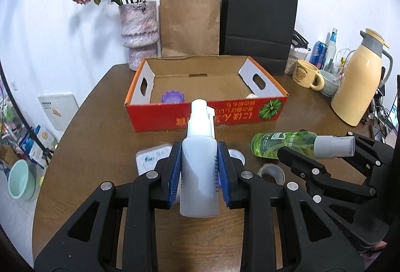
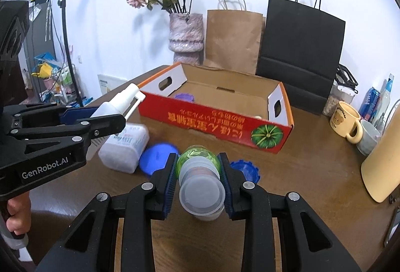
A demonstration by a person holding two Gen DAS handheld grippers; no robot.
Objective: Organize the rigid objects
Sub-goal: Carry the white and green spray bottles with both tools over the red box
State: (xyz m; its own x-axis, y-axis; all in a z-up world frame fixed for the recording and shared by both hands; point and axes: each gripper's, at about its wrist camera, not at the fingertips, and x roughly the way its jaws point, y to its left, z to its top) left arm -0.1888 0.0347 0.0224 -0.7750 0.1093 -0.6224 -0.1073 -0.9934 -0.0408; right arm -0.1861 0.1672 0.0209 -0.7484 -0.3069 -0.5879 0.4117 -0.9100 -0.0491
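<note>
The left gripper (image 1: pixel 199 169) clamps a white spray bottle (image 1: pixel 199 167) between its blue pads — a translucent, frosted body with a white pump head and a short nozzle arm. The bottle stands with its long axis running away from the camera, head toward the red cardboard box (image 1: pixel 207 112), above the brown table (image 1: pixel 100 137). The right gripper (image 2: pixel 199 180) is closed on a green spray bottle (image 2: pixel 198 172), clear green plastic with a leafy label and a grey-white translucent cap; its cap faces the right wrist camera and its base points toward the box, while in the left wrist view it lies roughly level. The box's near wall bears yellow East Asian characters, upside down, beside a green pumpkin picture. The left gripper's side reads "GenRobot.AI". Inside the box sits a purple lid (image 1: pixel 172 97). A yellow mug (image 1: pixel 306 74) with a bear face stands to the right — its small lettering is unreadable.
</note>
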